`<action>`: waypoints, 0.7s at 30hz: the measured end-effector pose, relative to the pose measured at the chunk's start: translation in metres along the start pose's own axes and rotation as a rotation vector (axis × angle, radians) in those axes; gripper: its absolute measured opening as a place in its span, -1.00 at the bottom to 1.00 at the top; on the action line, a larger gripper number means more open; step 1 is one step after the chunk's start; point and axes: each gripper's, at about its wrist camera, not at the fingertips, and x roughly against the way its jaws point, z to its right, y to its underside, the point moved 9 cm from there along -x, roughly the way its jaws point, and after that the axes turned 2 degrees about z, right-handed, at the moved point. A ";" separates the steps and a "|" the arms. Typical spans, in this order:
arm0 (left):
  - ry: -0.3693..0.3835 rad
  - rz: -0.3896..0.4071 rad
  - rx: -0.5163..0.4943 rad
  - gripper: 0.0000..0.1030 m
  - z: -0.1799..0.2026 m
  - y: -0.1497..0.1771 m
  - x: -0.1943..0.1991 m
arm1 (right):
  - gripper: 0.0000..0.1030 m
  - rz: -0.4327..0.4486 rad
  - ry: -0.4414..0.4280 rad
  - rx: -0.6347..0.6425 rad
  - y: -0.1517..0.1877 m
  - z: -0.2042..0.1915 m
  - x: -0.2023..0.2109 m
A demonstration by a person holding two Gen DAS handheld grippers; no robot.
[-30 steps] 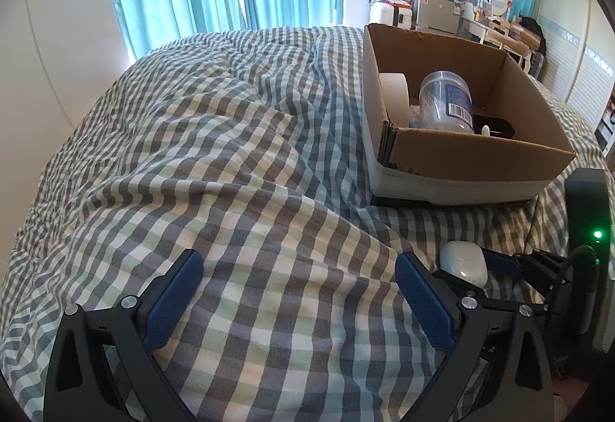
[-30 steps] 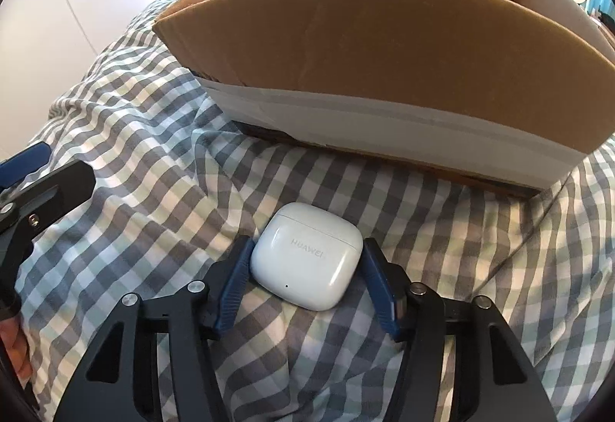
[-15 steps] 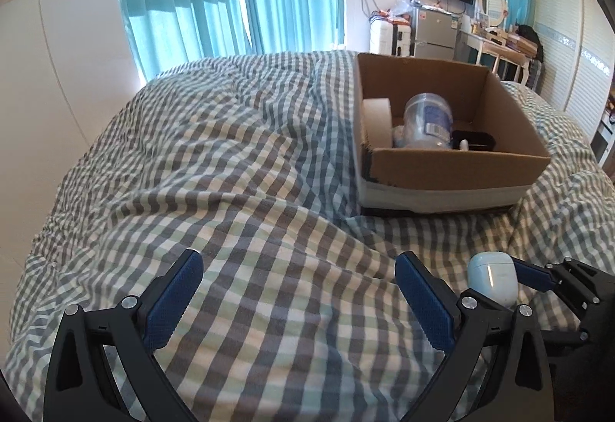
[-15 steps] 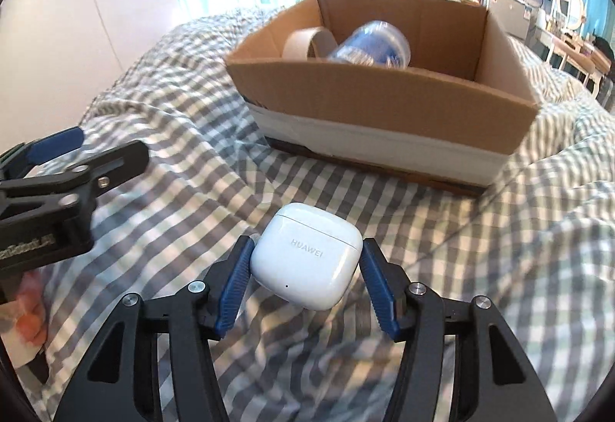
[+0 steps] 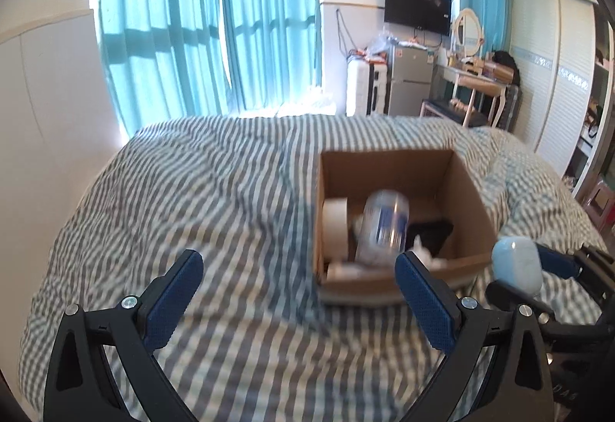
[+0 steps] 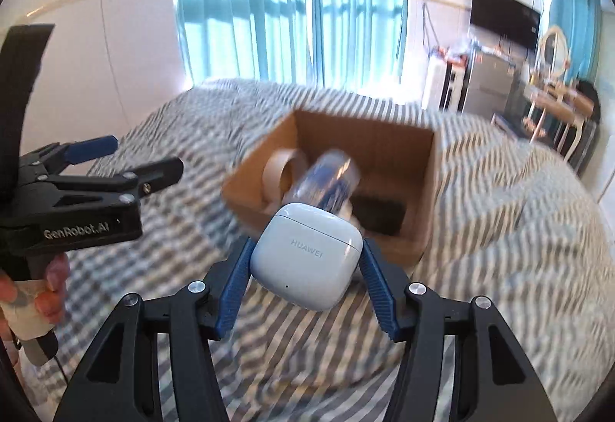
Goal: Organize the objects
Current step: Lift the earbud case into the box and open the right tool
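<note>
**Earbud case held off the bed in the right gripper; left gripper empty**

Right gripper [image 6: 305, 264]: the jaws stand partly closed, with both blue pads pressed against the sides of a white earbud case [image 6: 307, 255]. The case sits between the fingertips, tilted, its lid seam away from the tool and the "HUAWEI" lettering facing the camera. It is clear of the checked bedspread [image 6: 499, 230], which lies below and beyond it.

Left gripper [image 5: 300, 291]: the jaws are spread wide and nothing sits between the pads. Only bedspread shows in the gap. In the right wrist view this tool appears to the left of the right gripper, with a person's hand [image 6: 42, 291] wrapped around its handle.

Cardboard box [image 6: 384, 153]: it rests on the bedspread directly ahead of the right gripper, beyond the held case, its top open. From the left gripper it lies ahead and to the right. Inside, visible from both tools:
- a roll of tape [image 5: 335, 226], standing on edge against the left wall;
- a clear plastic jar with a blue label [image 5: 384, 222], lying tilted in the middle;
- a dark flat item [image 5: 430, 231] to the right of the jar; what it is cannot be told;
- some white material in the near corner, too blurred to identify.

Both views are motion-blurred across the bedspread and box.
</note>
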 end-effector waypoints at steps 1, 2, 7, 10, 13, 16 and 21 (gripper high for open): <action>0.003 0.005 0.000 0.99 0.001 -0.007 -0.005 | 0.10 0.009 0.007 0.002 -0.009 0.002 -0.005; 0.006 0.006 0.000 0.99 0.003 -0.015 -0.013 | 0.10 0.022 0.016 0.002 -0.019 0.008 -0.007; -0.002 -0.006 -0.007 0.99 0.009 -0.041 -0.055 | 0.10 0.022 0.034 -0.018 -0.061 0.037 -0.044; 0.010 -0.017 -0.014 0.99 0.016 -0.050 -0.083 | 0.10 -0.022 0.052 -0.021 -0.074 0.054 -0.077; 0.032 -0.035 -0.037 0.99 0.024 -0.053 -0.112 | 0.10 -0.068 0.067 -0.011 -0.077 0.065 -0.109; 0.037 -0.057 -0.051 0.99 0.028 -0.050 -0.136 | 0.10 -0.109 0.083 0.013 -0.073 0.074 -0.135; 0.039 -0.081 -0.087 0.99 0.034 -0.040 -0.157 | 0.10 -0.137 0.083 0.032 -0.063 0.079 -0.161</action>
